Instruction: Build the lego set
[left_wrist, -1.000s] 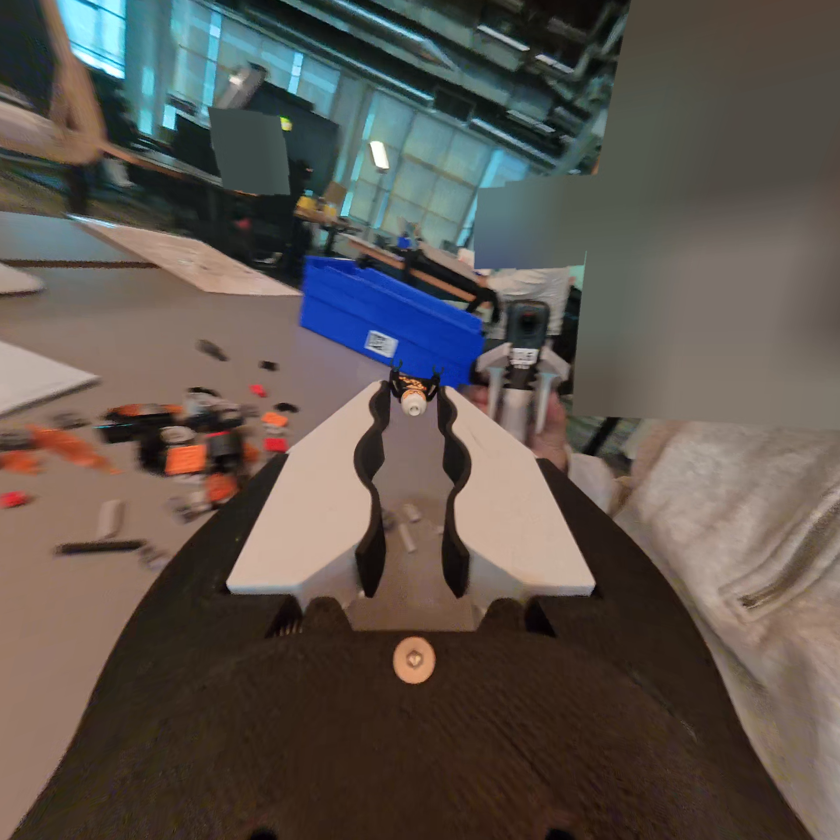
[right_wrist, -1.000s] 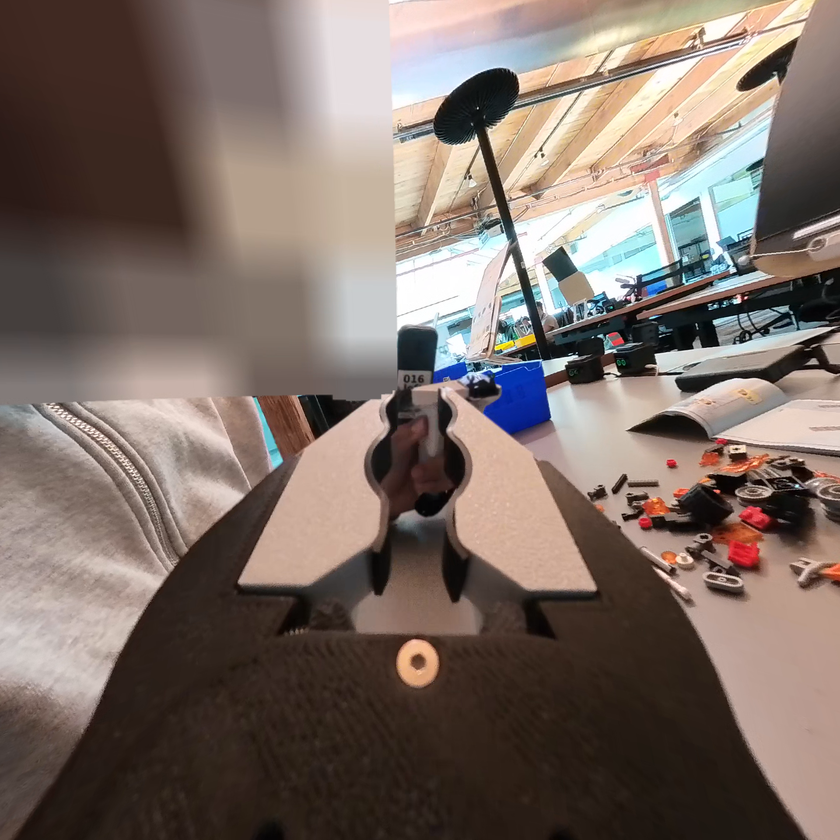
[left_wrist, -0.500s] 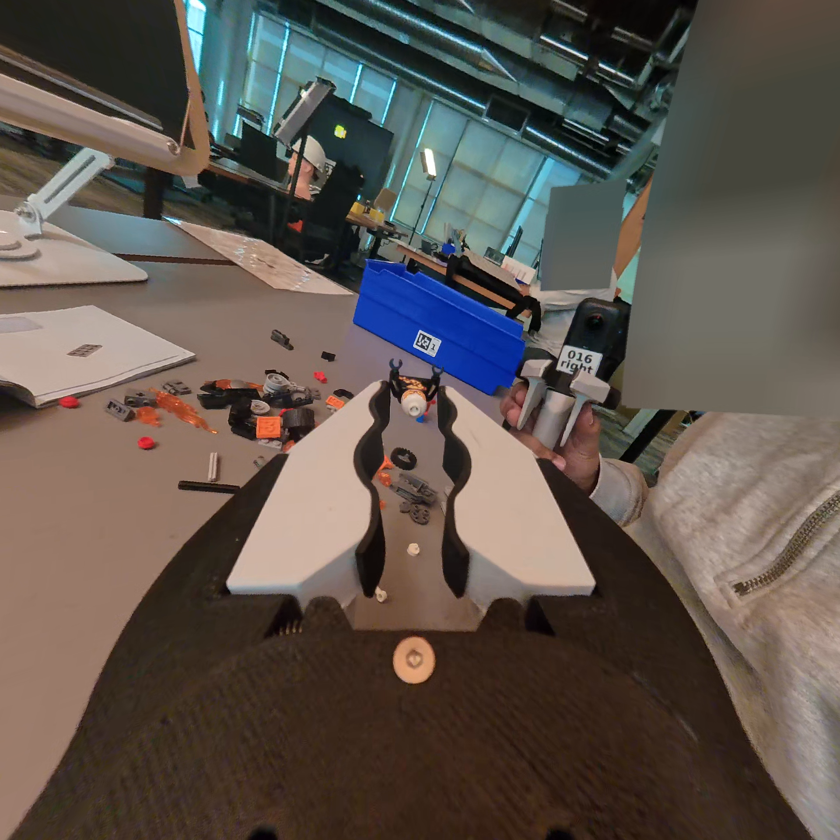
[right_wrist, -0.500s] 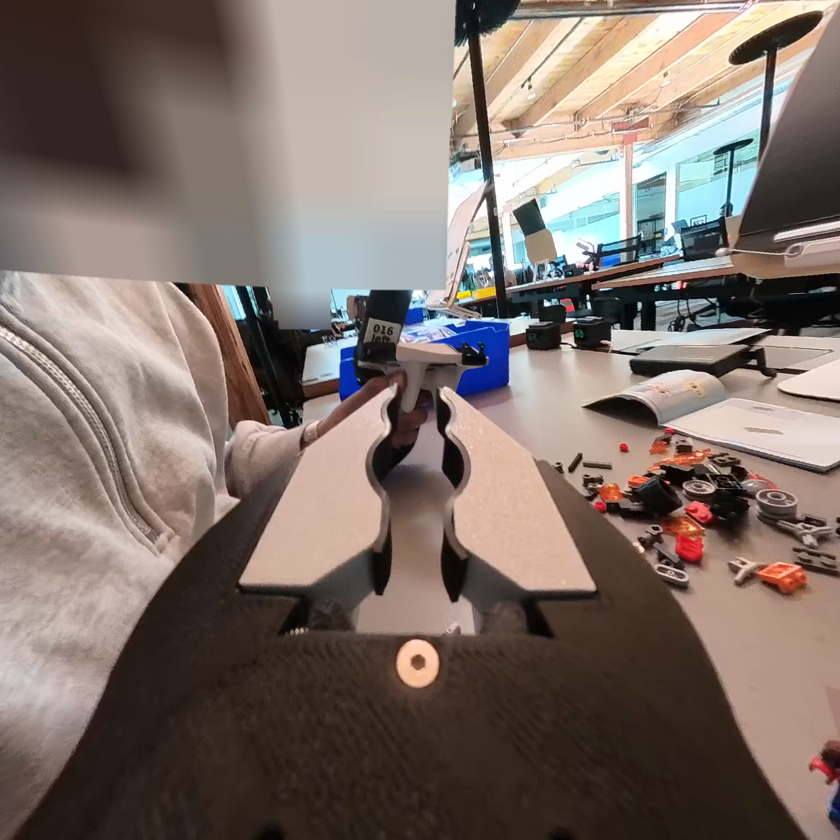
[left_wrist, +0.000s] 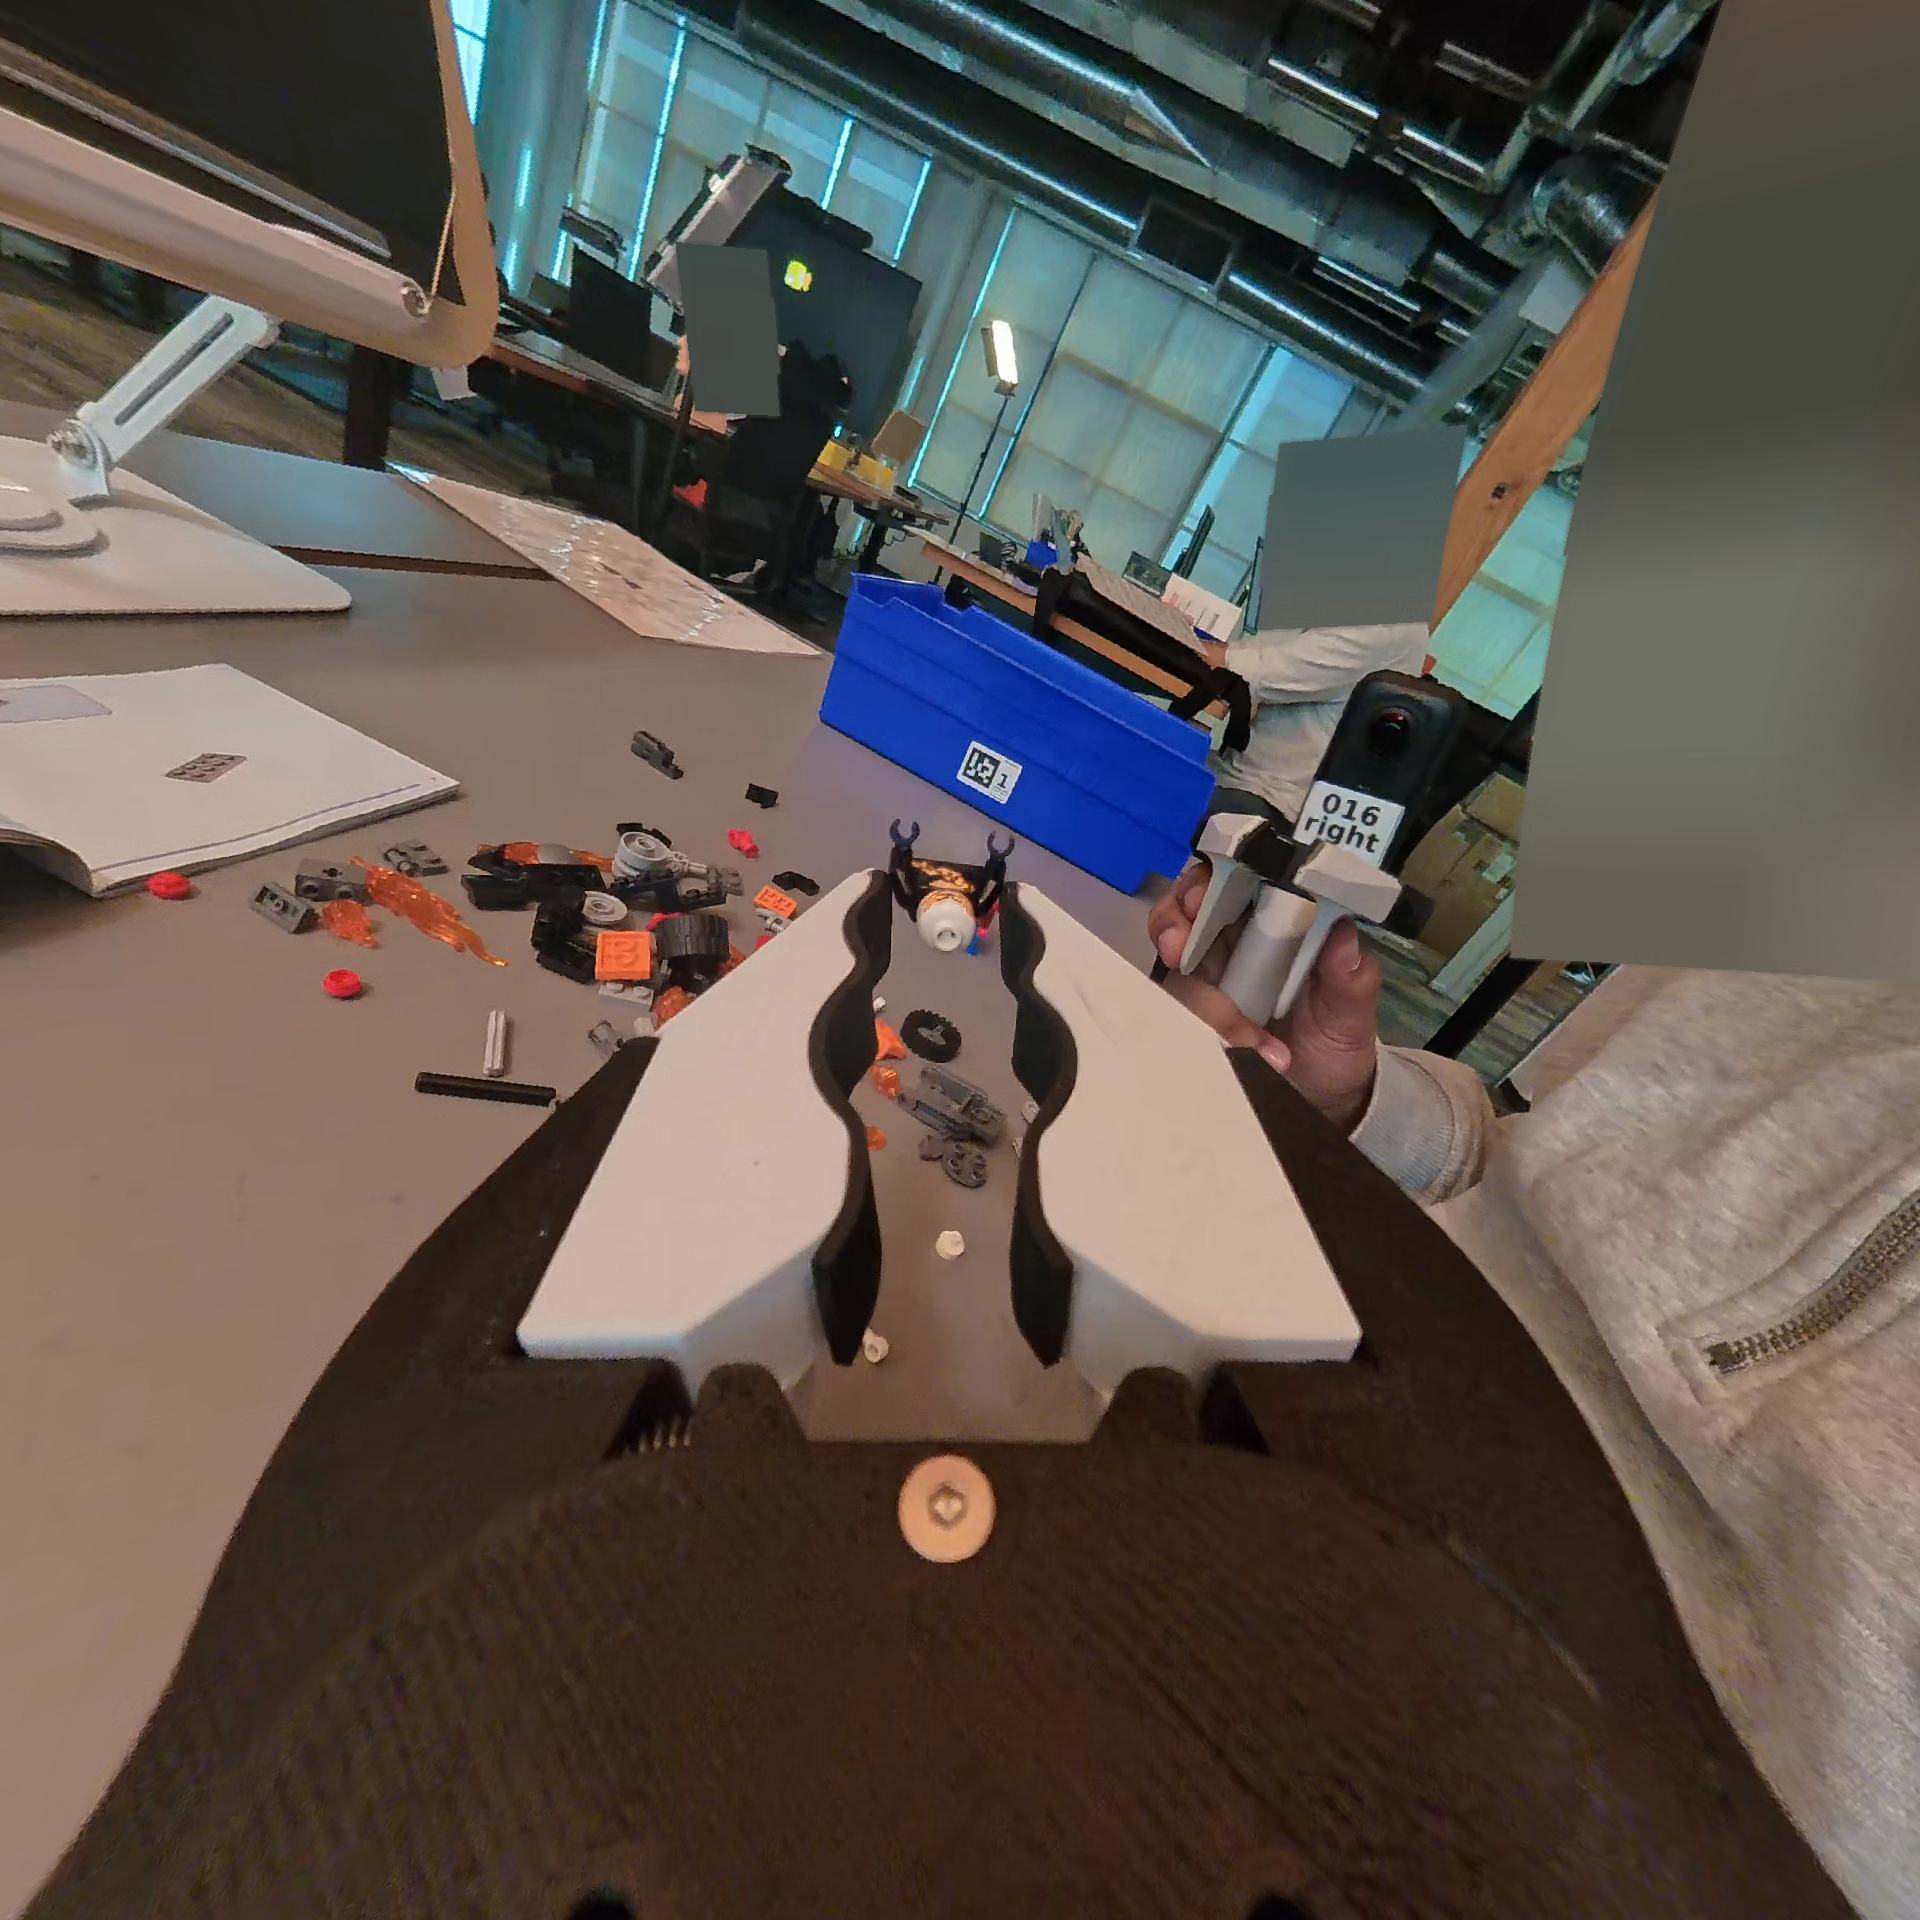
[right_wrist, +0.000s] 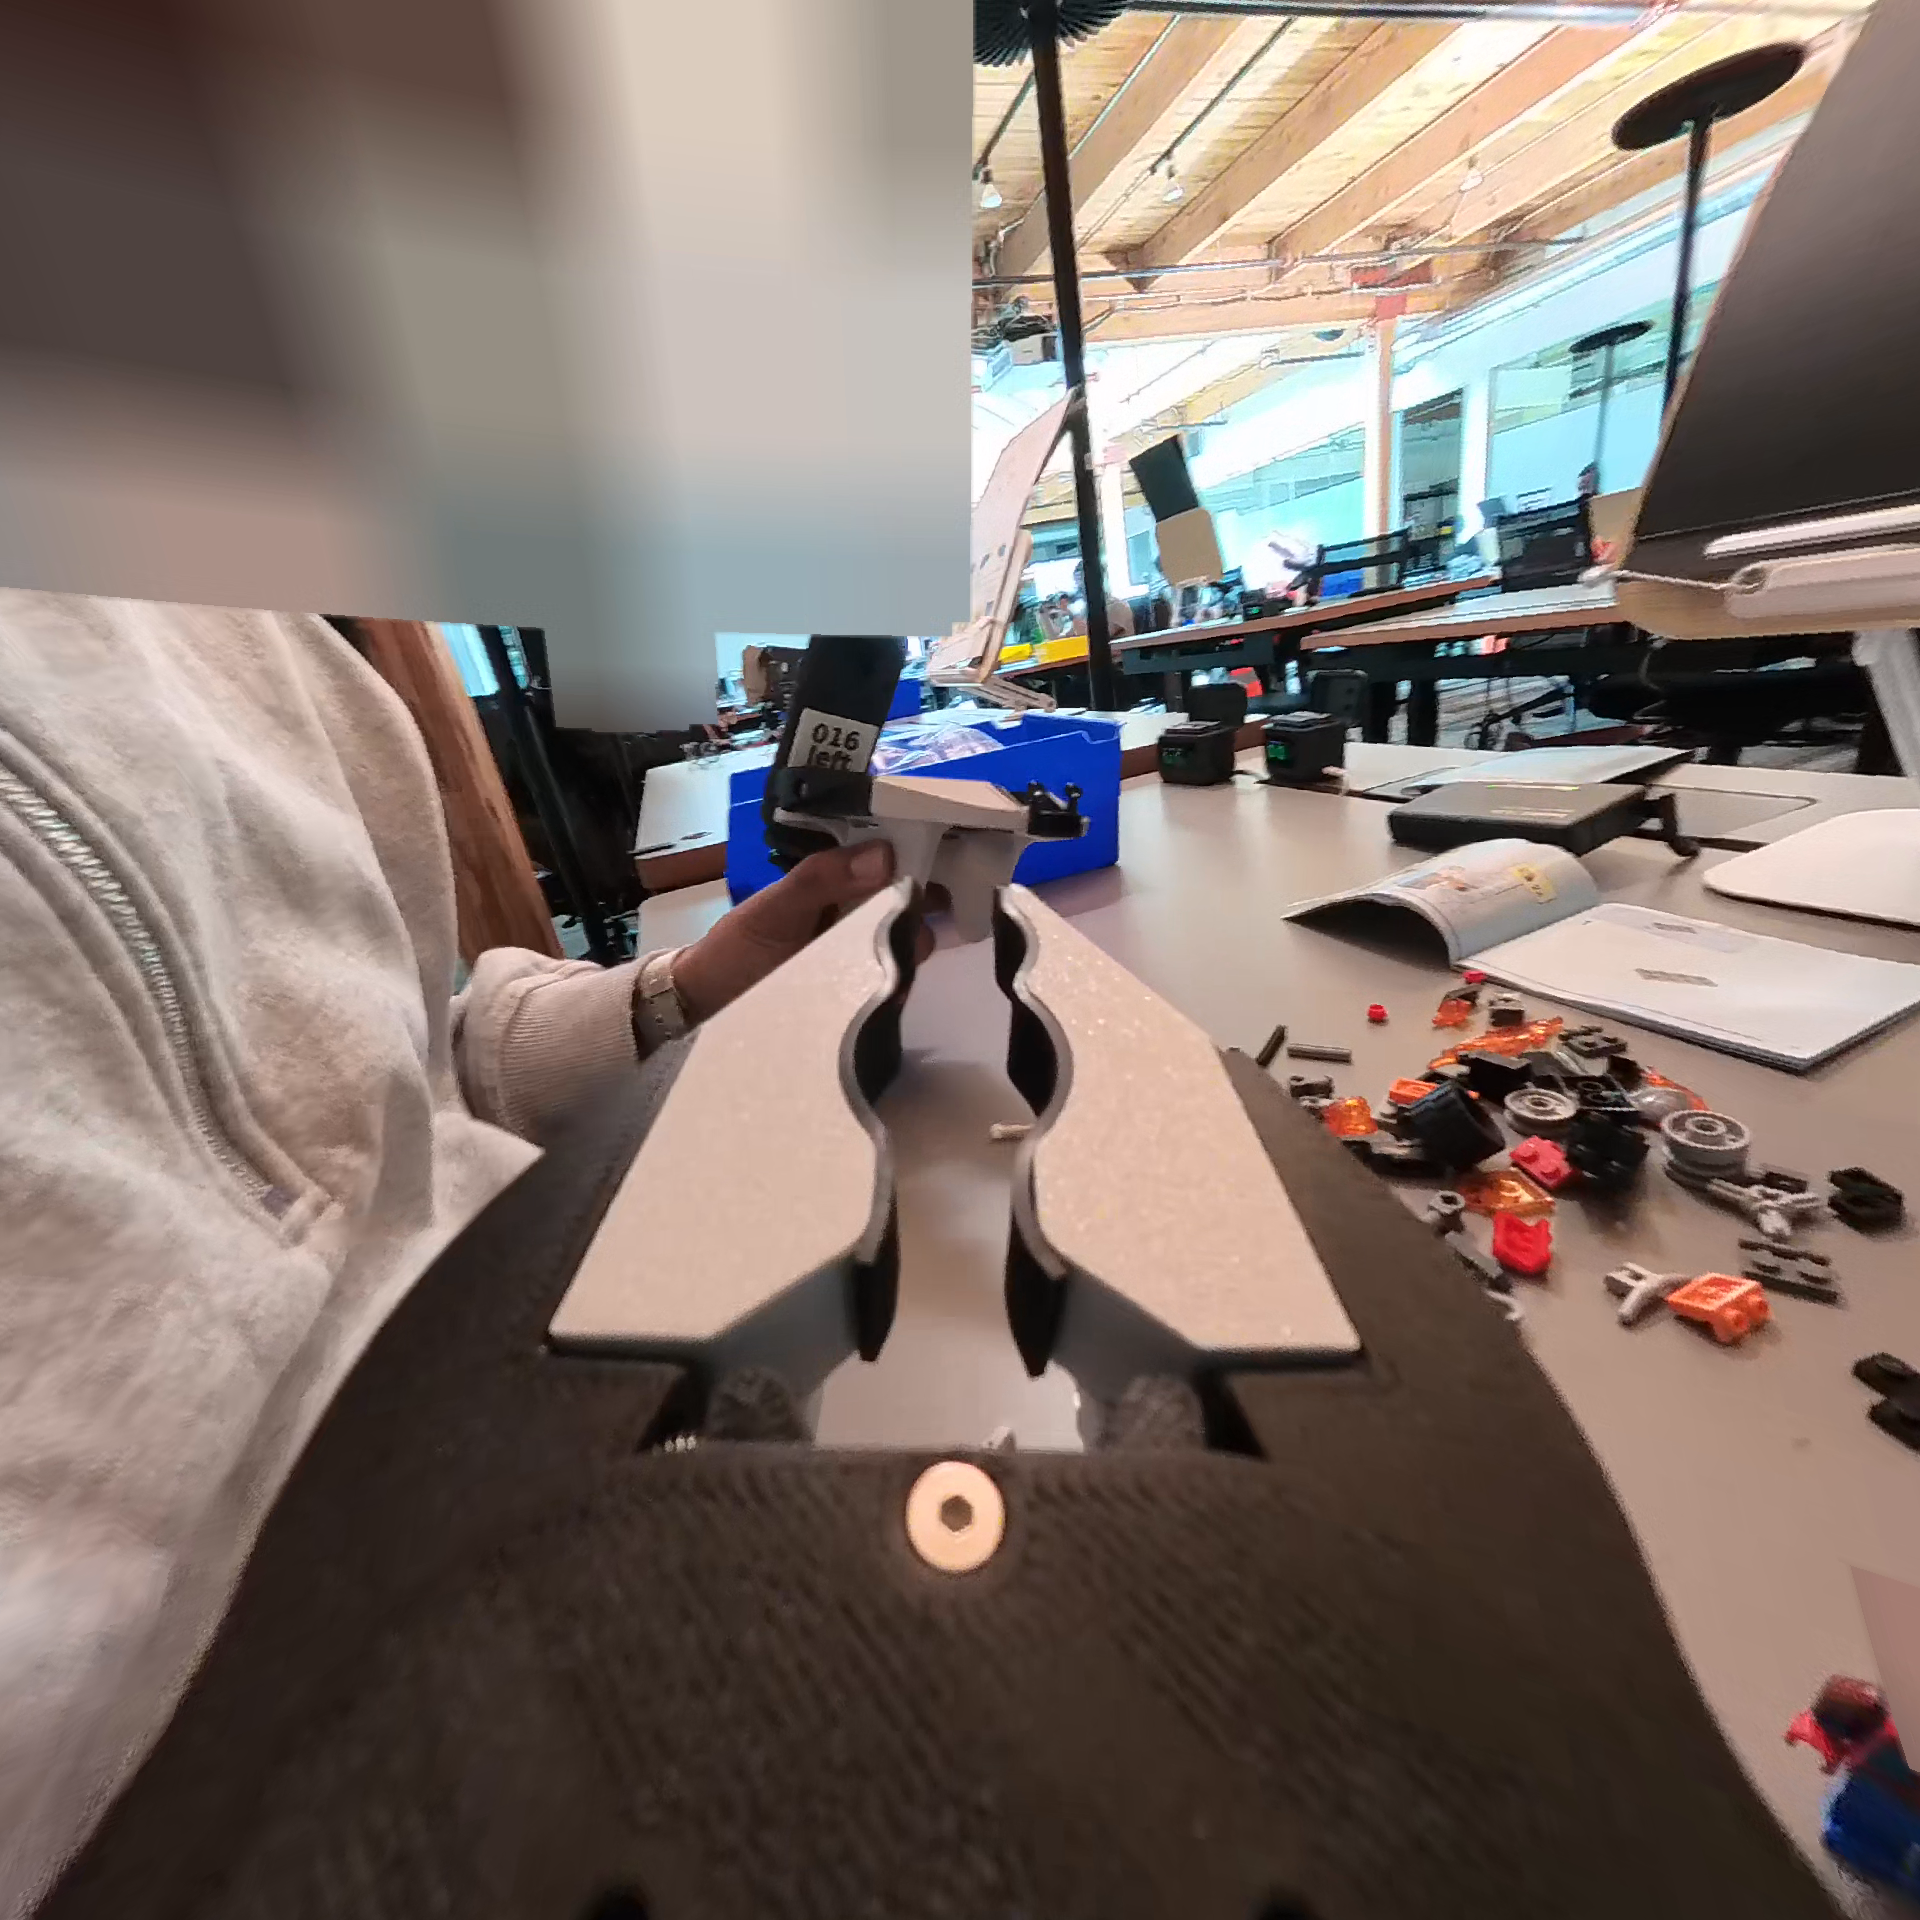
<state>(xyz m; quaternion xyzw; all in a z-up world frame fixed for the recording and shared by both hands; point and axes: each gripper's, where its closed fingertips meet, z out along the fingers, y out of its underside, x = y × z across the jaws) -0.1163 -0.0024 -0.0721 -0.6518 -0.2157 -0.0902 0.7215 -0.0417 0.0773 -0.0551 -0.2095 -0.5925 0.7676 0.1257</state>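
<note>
A grey worktable (left_wrist: 208, 1195) in an open-plan workshop, strewn with loose Lego parts.

From the left wrist view, the left gripper (left_wrist: 945, 904) pinches a small black-and-orange Lego minifigure torso with a white neck stud (left_wrist: 943, 902) at its fingertips, raised above the table. A scatter of black, grey, red and orange Lego pieces (left_wrist: 613, 914) lies left of it, beside an open white instruction booklet (left_wrist: 187, 769), with a blue plastic bin (left_wrist: 1013, 727) behind. The right gripper (left_wrist: 1283, 914) is held up well to the right. From the right wrist view, the right gripper (right_wrist: 951, 914) holds nothing, its jaws slightly parted; the left gripper (right_wrist: 997, 816) is beyond it, the pieces (right_wrist: 1558, 1132) to the right and a red-and-blue minifigure (right_wrist: 1865, 1766) near the table edge.
</note>
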